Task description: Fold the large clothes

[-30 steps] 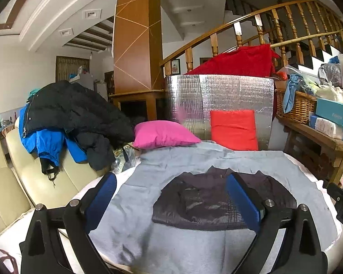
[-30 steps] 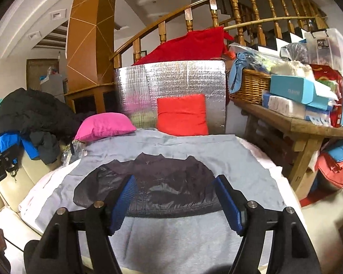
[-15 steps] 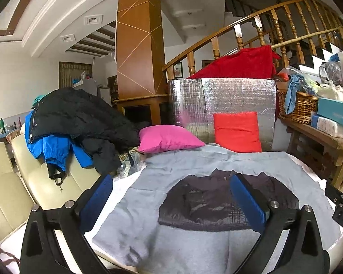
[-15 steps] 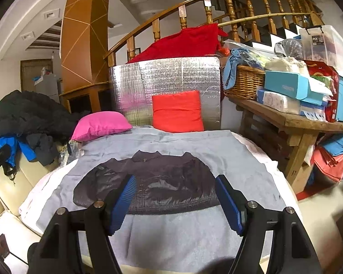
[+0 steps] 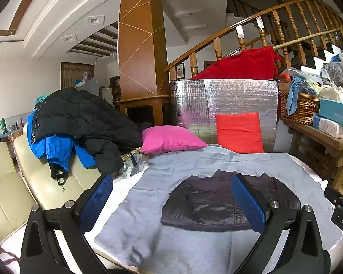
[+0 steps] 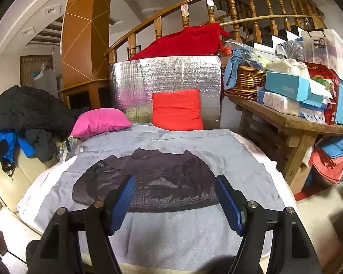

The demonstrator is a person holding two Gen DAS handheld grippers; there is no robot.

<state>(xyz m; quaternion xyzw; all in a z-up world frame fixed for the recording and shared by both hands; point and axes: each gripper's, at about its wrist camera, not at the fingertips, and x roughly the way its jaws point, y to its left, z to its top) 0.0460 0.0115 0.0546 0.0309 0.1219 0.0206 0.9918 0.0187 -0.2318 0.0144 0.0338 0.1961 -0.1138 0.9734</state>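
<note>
Dark jacket [image 6: 153, 180], kinda shiny, lying flat and spread out, collar at the far end, sleeves tucked in. It's ahead of both tongs, below their open tips, not touching them.

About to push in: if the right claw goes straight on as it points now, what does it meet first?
Most likely the dark jacket spread on the grey cloth; the open right claw holds nothing and points down at it. Depth is unclear.

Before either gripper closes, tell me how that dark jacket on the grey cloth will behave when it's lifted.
The dark jacket lies flat with wrinkles, so it will probably droop from wherever it is pinched. Its sheen suggests thin, slick fabric that may slip between the pads. It looks light, and pulling could drag the grey cloth beneath it.
</note>
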